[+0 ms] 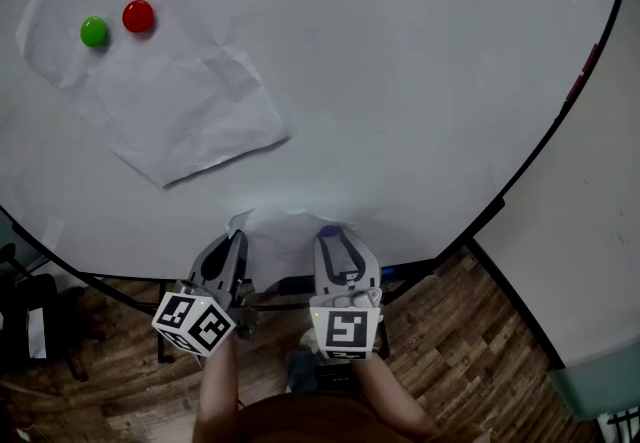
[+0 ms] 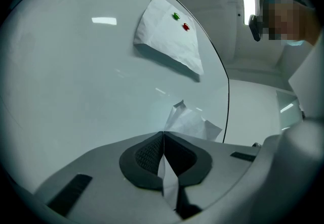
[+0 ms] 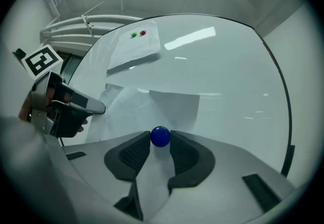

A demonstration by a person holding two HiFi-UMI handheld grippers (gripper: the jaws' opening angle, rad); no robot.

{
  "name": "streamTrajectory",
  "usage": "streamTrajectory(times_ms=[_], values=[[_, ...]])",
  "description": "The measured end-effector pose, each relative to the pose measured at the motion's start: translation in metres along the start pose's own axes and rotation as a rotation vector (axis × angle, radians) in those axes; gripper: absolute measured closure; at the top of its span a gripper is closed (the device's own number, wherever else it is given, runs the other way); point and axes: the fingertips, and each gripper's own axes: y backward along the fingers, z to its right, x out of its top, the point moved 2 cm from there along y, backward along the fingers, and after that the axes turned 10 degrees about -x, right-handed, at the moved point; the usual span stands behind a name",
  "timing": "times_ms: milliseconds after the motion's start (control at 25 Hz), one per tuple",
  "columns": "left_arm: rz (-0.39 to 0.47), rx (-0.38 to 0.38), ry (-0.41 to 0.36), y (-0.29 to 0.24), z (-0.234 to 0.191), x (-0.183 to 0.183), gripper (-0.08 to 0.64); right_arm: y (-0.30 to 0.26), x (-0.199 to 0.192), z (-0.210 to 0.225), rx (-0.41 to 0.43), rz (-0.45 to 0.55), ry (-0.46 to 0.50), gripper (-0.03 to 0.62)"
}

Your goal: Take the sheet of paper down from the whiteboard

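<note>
— What's in the upper left of the head view?
— The upper sheet (image 1: 170,111), creased, lying against the whiteboard (image 1: 400,81). One green magnet (image 1: 94,31) and one red magnet (image 1: 138,16) sit on it side by side.

— Anything to read?
— Only black-and-white square markers on the left cube (image 1: 193,321) and the right cube (image 1: 347,329), at bottom centre.

— And the count?
— Two sheets, three magnets, two grippers. The lower sheet (image 1: 285,229) is at the board's bottom edge, just above the grippers.

— The left gripper?
— The left gripper (image 1: 238,236) is clenched on the lower sheet's left edge. Its own view shows the jaws pressed together, with paper running between them and poking out beyond.

— The right one?
— The right gripper (image 1: 330,231) is closed round the blue magnet (image 3: 160,136), which rests on the lower sheet. Only the right gripper view shows that ball plainly. The head view gives a speck of it, and the left gripper view does not show it. The right gripper view also shows the left gripper at its left, on the sheet's edge.
</note>
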Motion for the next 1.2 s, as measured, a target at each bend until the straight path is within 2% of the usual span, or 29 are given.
streamTrajectory(times_ms=[520, 840, 1200], values=[[-0.002, 0.069, -0.019, 0.026, -0.011, 0.006, 0.535, 0.007, -0.010, 0.010, -0.008, -0.022, -0.011, 0.457], [0.028, 0.121, -0.014, 0.042, -0.027, 0.017, 0.535, 0.008, -0.015, 0.014, -0.010, -0.041, -0.028, 0.457], [0.033, 0.127, -0.012, 0.043, -0.030, 0.020, 0.535, 0.007, -0.020, 0.020, -0.026, -0.053, -0.040, 0.457]])
